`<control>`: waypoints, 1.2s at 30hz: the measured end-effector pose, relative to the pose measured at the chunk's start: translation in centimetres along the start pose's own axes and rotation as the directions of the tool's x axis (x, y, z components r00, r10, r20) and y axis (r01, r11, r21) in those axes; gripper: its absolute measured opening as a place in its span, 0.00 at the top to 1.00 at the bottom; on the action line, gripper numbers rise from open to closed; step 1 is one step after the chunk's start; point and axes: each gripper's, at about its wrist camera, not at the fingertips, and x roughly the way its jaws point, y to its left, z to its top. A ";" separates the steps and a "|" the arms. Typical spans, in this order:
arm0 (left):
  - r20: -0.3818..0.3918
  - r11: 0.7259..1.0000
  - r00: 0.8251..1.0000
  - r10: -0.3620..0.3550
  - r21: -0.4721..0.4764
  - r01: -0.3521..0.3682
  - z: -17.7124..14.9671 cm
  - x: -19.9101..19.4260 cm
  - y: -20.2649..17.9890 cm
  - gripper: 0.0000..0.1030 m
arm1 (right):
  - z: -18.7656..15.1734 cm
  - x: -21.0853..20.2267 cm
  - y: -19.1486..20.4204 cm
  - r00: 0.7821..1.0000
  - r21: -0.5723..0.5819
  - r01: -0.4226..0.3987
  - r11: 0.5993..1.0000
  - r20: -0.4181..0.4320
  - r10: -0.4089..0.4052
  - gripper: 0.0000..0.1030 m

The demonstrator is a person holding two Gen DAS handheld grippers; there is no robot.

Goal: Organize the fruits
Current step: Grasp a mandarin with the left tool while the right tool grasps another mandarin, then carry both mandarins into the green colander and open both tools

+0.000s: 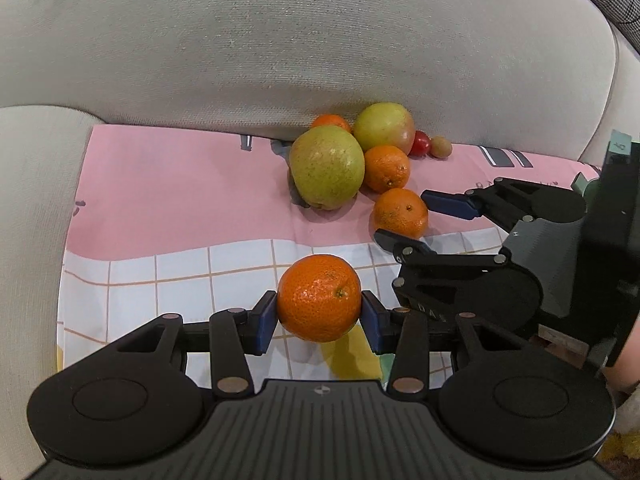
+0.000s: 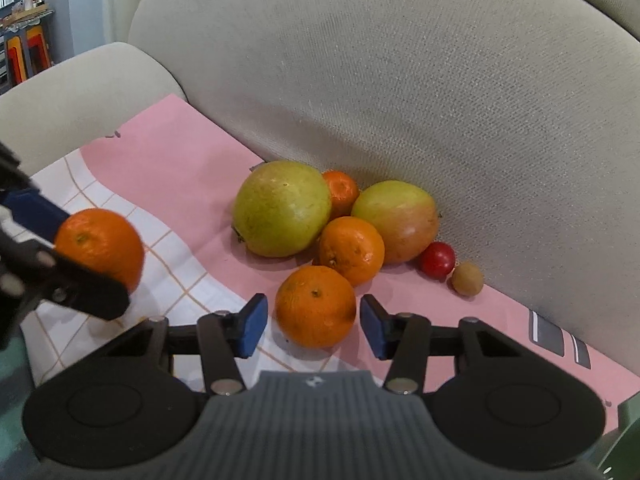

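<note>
Shelves (image 2: 24, 20) only in right view, sleeve (image 1: 624, 356) only left

Fruit pile (image 2: 336, 216) lay on the cloth (image 2: 180, 168) against the sofa backrest (image 2: 400, 80); one mandarin (image 2: 315, 306) sat before the pile, between the right gripper (image 2: 314, 324) fingers.

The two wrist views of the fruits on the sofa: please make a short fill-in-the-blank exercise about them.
1. The left gripper is shut on a round ____ mandarin.
2. The right gripper's blue pads stand on either side of another mandarin without ____ it.
3. The small red fruit lies between a yellow-green, red-blushed fruit and a small ____ fruit.

Missing words: orange; touching; brown
</note>
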 end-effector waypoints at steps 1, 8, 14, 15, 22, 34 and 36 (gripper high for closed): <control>0.002 1.000 1.000 -0.001 -0.002 0.001 0.0 0.0 0.0 0.52 | 0.0 0.1 0.0 1.000 0.003 0.001 1.000 -0.005 -0.001 0.57; 0.023 1.000 1.000 -0.003 -0.004 0.003 -0.1 -1.1 -0.3 0.52 | 0.0 -0.4 0.0 1.000 0.020 -0.004 1.000 -0.011 0.004 0.58; 0.048 1.000 0.999 -0.014 -0.013 0.015 -0.5 -2.7 -1.3 0.52 | -0.2 -3.4 0.3 1.000 0.021 -0.007 1.000 0.013 0.007 0.58; 0.052 1.000 0.998 -0.018 -0.015 0.018 -0.5 -3.0 -1.5 0.52 | -0.3 -4.2 0.3 1.000 0.024 -0.007 1.000 0.020 0.007 0.58; 0.094 0.999 0.994 -0.048 0.019 0.046 -0.7 -5.8 -4.4 0.52 | -1.4 -10.0 -0.6 0.996 0.051 0.007 0.999 0.083 -0.011 0.59; 0.110 0.972 0.982 -0.151 0.200 0.128 -0.1 -8.2 -13.8 0.52 | -5.9 -18.1 -5.0 0.985 0.130 0.102 0.986 0.122 -0.118 0.59; 0.098 0.962 0.982 -0.162 0.238 0.134 0.0 -7.9 -15.6 0.52 | -6.8 -18.8 -6.0 0.983 0.142 0.127 0.982 0.117 -0.144 0.58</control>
